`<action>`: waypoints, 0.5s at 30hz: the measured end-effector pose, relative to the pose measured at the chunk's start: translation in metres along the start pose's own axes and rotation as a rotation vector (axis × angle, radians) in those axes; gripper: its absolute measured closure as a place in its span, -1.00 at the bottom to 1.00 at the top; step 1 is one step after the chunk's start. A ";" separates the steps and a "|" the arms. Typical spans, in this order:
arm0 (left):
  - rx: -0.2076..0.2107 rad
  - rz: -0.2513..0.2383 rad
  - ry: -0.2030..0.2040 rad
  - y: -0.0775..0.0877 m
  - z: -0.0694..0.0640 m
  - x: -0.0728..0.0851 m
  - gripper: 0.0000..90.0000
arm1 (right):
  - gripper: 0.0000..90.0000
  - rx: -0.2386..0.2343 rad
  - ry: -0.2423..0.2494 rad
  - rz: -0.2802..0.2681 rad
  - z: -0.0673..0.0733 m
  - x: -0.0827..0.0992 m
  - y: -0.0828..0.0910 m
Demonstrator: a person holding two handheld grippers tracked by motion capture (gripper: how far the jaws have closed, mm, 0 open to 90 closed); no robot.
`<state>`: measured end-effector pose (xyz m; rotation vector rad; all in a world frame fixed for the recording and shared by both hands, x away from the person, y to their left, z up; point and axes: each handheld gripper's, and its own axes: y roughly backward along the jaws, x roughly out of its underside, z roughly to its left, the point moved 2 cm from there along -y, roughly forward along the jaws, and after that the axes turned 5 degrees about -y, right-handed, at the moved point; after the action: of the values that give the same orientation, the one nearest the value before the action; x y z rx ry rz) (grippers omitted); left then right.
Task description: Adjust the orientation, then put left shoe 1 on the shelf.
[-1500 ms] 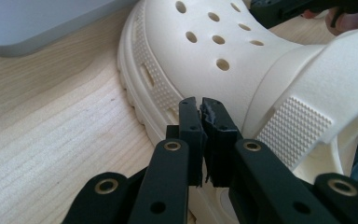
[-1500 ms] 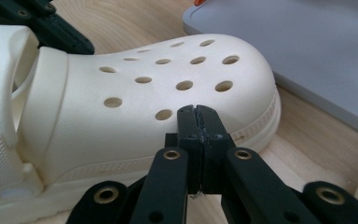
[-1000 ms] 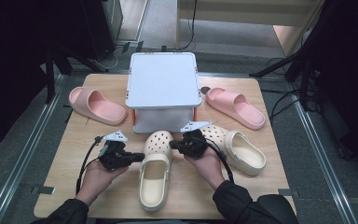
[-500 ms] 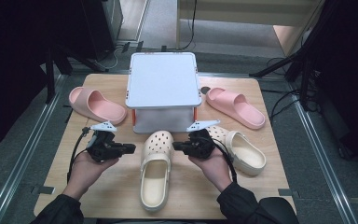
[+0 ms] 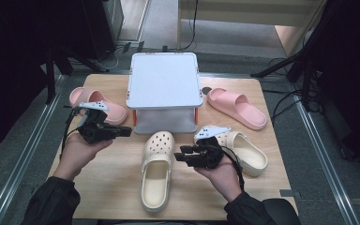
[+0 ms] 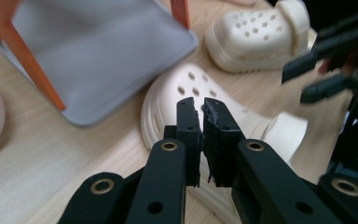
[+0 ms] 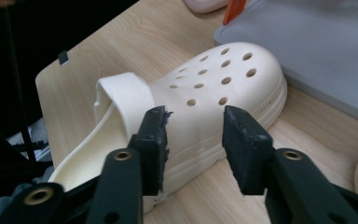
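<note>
The middle clog (image 5: 157, 168) is left lying flat on the surface (image 5: 108, 187), toe toward the grey stand (image 5: 165, 89), in the same spot as before. It is touched by neither claw.

The left claw (image 5: 124, 132) has been lifted away from the clog and moved off to the left, near the pink slide (image 5: 98, 104). Its jaws are seen almost shut, with nothing between them.

The right claw (image 5: 180, 156) has been pulled back a little to the right of the clog. Its jaws have just been opened, and they are seen apart and empty. The second clog (image 5: 246, 152) is found just behind the right hand (image 5: 222, 173).
</note>
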<state>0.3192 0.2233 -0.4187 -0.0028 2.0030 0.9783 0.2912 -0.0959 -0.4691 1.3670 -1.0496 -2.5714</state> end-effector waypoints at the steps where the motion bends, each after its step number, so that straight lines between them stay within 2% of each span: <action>1: -0.013 0.001 -0.007 0.001 0.001 -0.004 0.87 | 0.26 0.007 0.004 0.005 0.002 0.001 0.000; 4: -0.029 0.005 -0.028 0.002 0.003 -0.019 0.87 | 0.18 0.023 0.028 0.016 0.007 0.004 -0.001; 5: -0.043 0.000 -0.044 0.003 0.004 -0.022 0.86 | 0.22 0.022 0.033 0.022 0.007 0.006 -0.001; 8: -0.041 -0.007 -0.044 0.001 0.010 -0.028 0.87 | 0.31 0.016 0.058 0.046 0.008 0.013 -0.005; 12: -0.054 -0.019 -0.051 0.001 0.015 -0.035 0.87 | 0.29 0.025 0.056 0.056 0.008 0.015 -0.006; 13: -0.056 -0.033 -0.053 0.002 0.018 -0.041 0.87 | 0.22 0.027 0.031 0.045 0.008 0.015 -0.005; 15: -0.061 -0.029 -0.058 0.002 0.021 -0.047 0.87 | 0.18 0.036 0.023 0.036 0.007 0.015 -0.005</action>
<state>0.3620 0.2218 -0.3897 -0.0369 1.9147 1.0100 0.2781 -0.0931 -0.4797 1.3698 -1.1121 -2.5174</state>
